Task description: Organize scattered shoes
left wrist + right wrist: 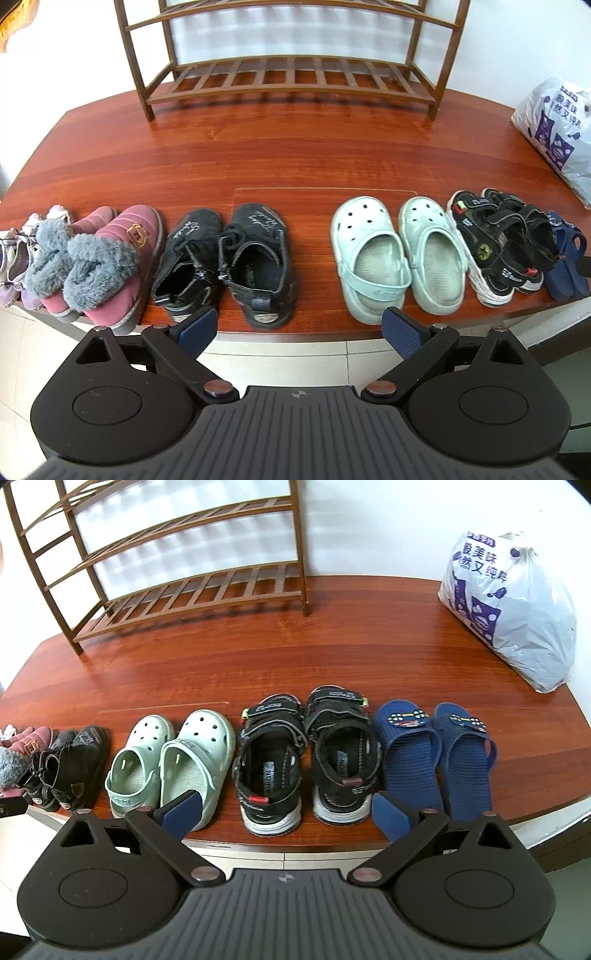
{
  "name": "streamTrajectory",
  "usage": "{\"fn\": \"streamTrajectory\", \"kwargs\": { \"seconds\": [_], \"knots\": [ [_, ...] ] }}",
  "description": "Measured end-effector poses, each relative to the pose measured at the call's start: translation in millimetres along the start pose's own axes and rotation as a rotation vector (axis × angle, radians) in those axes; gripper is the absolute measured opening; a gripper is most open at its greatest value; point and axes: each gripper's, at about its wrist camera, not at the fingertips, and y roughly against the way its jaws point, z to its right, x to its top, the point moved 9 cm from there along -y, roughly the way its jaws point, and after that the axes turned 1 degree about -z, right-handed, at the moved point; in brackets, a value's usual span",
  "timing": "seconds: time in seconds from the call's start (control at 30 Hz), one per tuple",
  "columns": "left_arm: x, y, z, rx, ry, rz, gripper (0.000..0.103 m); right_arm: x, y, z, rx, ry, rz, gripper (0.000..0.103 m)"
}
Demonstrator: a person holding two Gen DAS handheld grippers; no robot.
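Mint clogs (170, 760) sit paired, heels toward the table edge — both grippers' jaws gape wide, holding nothing.

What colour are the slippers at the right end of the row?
Dark blue slippers, with a small car motif on the strap; clearest in the right wrist view.

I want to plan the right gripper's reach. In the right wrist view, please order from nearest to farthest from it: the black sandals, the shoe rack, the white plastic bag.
1. black sandals: straight ahead of the right gripper, at the table's front edge.
2. white plastic bag: far right, toward the wall.
3. shoe rack: back left, against the wall.
The bag and rack are close to call.
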Motion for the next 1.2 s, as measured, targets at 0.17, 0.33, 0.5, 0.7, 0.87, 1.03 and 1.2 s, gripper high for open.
{"fn": "streamTrajectory", "kwargs": {
  "seconds": [0.17,0.33,0.5,0.7,0.87,1.03,1.2],
  "knots": [
    [0.2,-3.5,-7.8,-0.042,0.009,0.005,0.096,-0.3,-10.6,-16.8,0.009,0.014,-0.006,0.1],
    [6.7,-6.0,1.0,-0.073,-0.041,0.014,0.097,1.9,-22.2,-29.7,0.003,0.031,-0.007,0.1],
    [16.1,-14.4,19.1,-0.11,-0.097,0.016,0.097,9.1,-32.4,-27.0,-0.01,0.036,-0.006,0.1],
    [31.7,-34.3,43.7,-0.162,-0.109,0.005,0.096,16.8,-47.9,-15.8,-0.016,0.048,-0.019,0.096],
    [44.0,-52.7,70.1,-0.2,-0.112,-0.015,0.096,22.3,-67.8,-3.2,-0.015,0.098,-0.039,0.085],
    [55.7,-68.8,99.9,-0.225,-0.125,-0.028,0.096,28.8,-85.6,13.2,0.006,0.09,-0.069,0.08],
    [65.0,-82.1,134.5,-0.257,-0.152,-0.039,0.096,37.3,-97.5,32.6,0.015,0.092,-0.086,0.077]
  ]
}}
